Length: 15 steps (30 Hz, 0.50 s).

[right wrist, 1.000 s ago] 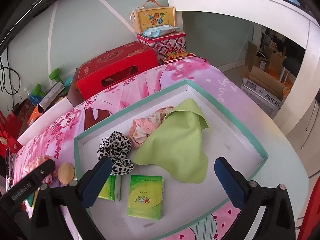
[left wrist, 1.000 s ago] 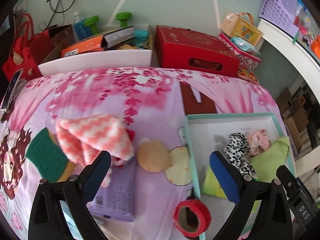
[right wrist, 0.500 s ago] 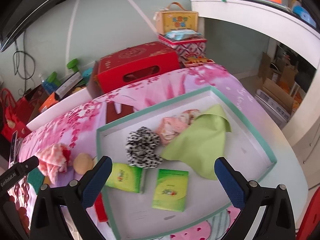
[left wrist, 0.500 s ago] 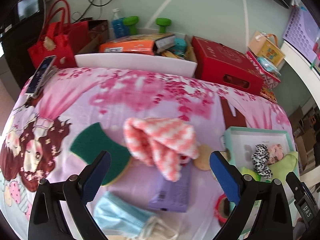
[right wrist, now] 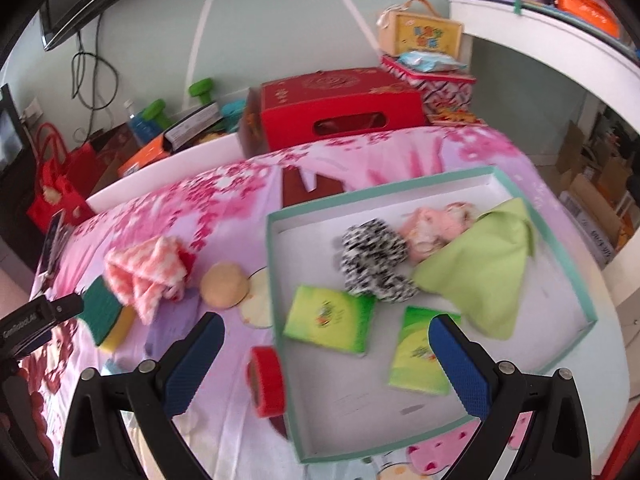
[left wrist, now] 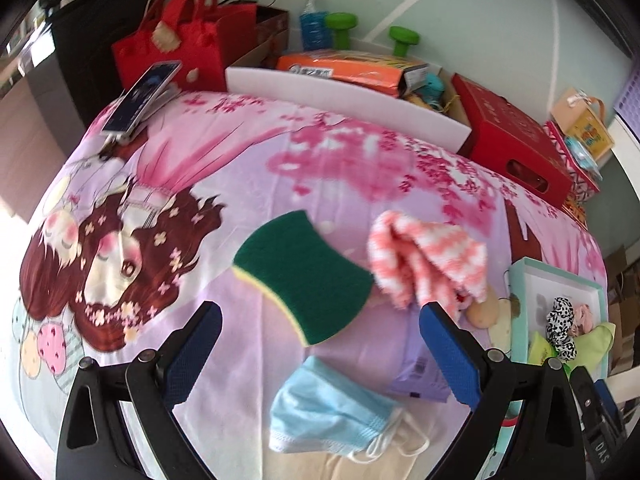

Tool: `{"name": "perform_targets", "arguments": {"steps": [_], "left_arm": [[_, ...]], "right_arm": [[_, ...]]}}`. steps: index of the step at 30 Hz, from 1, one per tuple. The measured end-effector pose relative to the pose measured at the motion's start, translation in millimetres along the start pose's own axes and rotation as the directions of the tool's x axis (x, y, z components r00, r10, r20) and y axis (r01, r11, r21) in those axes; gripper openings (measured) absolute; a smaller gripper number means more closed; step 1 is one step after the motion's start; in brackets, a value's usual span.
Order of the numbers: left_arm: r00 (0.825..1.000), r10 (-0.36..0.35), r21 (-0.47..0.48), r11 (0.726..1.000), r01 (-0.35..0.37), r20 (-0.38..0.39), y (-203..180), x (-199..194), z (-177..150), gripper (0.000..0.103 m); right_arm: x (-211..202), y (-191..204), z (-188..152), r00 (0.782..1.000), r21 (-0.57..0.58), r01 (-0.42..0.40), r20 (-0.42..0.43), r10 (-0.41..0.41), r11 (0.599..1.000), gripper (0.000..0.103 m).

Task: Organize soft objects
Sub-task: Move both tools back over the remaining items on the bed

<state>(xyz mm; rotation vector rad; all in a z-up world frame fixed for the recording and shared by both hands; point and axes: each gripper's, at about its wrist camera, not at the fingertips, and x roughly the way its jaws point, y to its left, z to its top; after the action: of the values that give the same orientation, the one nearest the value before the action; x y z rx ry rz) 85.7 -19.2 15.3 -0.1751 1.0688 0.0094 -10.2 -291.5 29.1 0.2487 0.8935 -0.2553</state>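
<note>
We log the left gripper (left wrist: 320, 344) with jaws spread wide and nothing between them, hovering over the near part of the pink cartoon-print cloth (left wrist: 248, 168). Nearest to it lies a light blue face mask (left wrist: 332, 416), ear loops trailing to the right; just right of that a purple packet (left wrist: 416, 364) sits partly hidden behind the right finger. Farther in, a green scouring sponge (left wrist: 304, 276) with a yellow underside lies flat, and just right of it a pink-and-white fuzzy cloth (left wrist: 428, 260) is bunched up, its near edge over a tan round puff (left wrist: 484, 312). The right gripper (right wrist: 326, 364) is likewise wide apart and empty, held above the near-left corner of the teal-rimmed tray (right wrist: 276, 280). A red tape roll (right wrist: 266, 380) stands on edge against the tray's left wall, outside it. Inside the tray (white floor), two green tissue packs (right wrist: 332, 320) lie nearest, then a black-and-white spotted scrunchie (right wrist: 372, 260), a pale pink scrunchie (right wrist: 432, 228) touching it on the right, and a light green cloth (right wrist: 484, 264) draped partly over the pink one. Beyond the cloth-covered surface stand a red box (right wrist: 340, 108) at the far centre, a white bin (left wrist: 344, 100) of packets, and a red tote bag (left wrist: 180, 44) at far left; a phone (left wrist: 142, 96) rests on the far-left edge.
</note>
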Motion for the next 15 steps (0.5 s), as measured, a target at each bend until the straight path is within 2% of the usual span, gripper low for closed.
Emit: {"name": "perform_targets", "arguments": {"steps": [4, 6, 8, 10, 15], "left_arm": [[1.0, -0.018, -0.025, 1.0, 0.017, -0.023, 8.6, 1.2, -6.4, 0.099], [0.999, -0.027, -0.029, 0.999, 0.027, -0.032, 10.8, 1.5, -9.7, 0.099], [0.999, -0.033, -0.03, 0.999, 0.032, -0.037, 12.1, 0.8, -12.3, 0.099], [0.998, -0.039, -0.03, 0.999, 0.038, -0.041, 13.5, -0.1, -14.9, 0.099], [0.997, -0.055, -0.041, 0.998, 0.053, -0.052, 20.4, -0.3, -24.3, 0.099]], "right_arm": [[2.1, 8.5, -7.5, 1.0, -0.018, -0.012, -0.017, 0.011, 1.0, 0.103], [5.0, 12.6, -11.8, 0.999, -0.026, -0.025, -0.033, 0.024, 0.999, 0.098], [8.5, 16.0, -15.7, 0.998, -0.034, -0.036, -0.052, 0.034, 0.999, 0.086], [13.4, 19.1, -20.3, 0.996, -0.043, -0.041, -0.078, 0.037, 0.998, 0.081], [24.7, 25.4, -29.3, 0.991, -0.059, -0.046, -0.129, 0.038, 0.997, 0.075]]}}
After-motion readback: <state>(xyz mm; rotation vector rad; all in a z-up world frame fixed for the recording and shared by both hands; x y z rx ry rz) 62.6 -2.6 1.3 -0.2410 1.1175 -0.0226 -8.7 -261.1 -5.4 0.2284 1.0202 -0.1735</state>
